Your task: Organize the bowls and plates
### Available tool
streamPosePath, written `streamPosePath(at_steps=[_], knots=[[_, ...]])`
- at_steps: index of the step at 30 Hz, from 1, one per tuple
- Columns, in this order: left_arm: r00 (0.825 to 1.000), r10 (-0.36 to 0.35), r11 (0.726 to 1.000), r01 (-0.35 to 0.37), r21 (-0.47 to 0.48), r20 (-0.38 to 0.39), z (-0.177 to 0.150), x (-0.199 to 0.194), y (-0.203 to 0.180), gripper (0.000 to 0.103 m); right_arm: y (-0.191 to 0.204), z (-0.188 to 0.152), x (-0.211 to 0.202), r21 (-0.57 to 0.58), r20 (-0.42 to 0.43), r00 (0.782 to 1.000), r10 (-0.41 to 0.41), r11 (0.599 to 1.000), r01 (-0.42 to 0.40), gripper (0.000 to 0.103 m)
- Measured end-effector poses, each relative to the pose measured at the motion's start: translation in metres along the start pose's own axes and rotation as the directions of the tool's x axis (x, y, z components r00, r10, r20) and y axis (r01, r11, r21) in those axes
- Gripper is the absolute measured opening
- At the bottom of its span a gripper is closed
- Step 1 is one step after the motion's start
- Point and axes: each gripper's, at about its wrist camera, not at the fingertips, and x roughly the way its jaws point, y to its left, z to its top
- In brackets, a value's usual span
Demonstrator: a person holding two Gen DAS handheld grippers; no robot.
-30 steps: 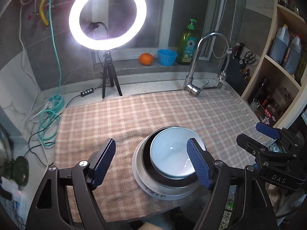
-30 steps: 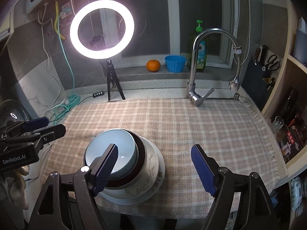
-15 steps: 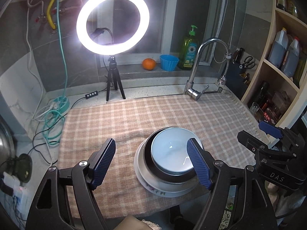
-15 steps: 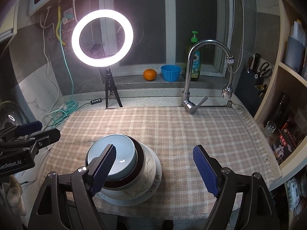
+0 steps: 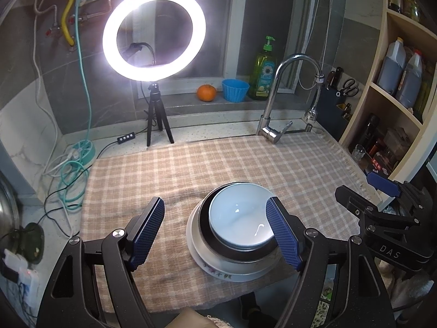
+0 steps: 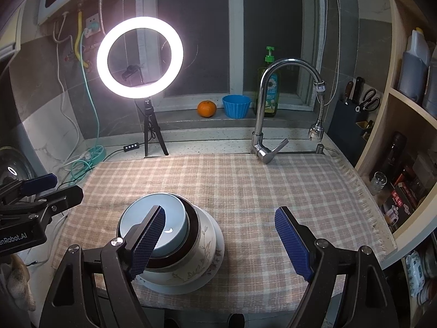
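Across the checked cloth (image 5: 218, 164) the stacked bowls (image 5: 240, 216) sit between both empty, wide-open grippers, right of the left gripper (image 5: 215, 229), left of the right gripper (image 6: 218, 240).

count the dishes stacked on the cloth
4, all in one stack: plate at the bottom, floral bowl on it, dark bowl inside that, blue bowl on top. Others could be hidden between.

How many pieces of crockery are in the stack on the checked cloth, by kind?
Pale blue bowl: 1
Dark brown bowl: 1
White floral bowl: 1
White floral plate: 1
Total: 4, all nested in one stack on the checked cloth.
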Motion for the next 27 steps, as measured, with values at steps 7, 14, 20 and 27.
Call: streamPosePath(at_steps=[7,14,20,27], knots=[[1.0,0.003,1.0,-0.003,-0.001,0.003,0.0017,-0.0004,-0.0006,0.077,-0.0004,-0.0003,0.0011,-0.002,-0.003,1.0,0.001,1.0,-0.001,0.079],[1.0,0.004,1.0,-0.004,-0.002,0.004,0.0018,-0.0003,-0.0007,0.077,0.0004,-0.0004,0.0011,0.0,-0.004,1.0,0.001,1.0,-0.001,0.079],[1.0,0.002,1.0,-0.002,-0.002,0.004,0.0024,0.0003,0.0005,0.077,0.0009,-0.0006,0.0019,-0.004,-0.005,1.0,0.0,1.0,0.0,0.079],[1.0,0.005,1.0,-0.005,-0.006,0.001,0.0027,0.0008,0.001,0.077,-0.0006,-0.0006,0.0075,-0.015,-0.014,1.0,0.001,1.0,-0.002,0.079]])
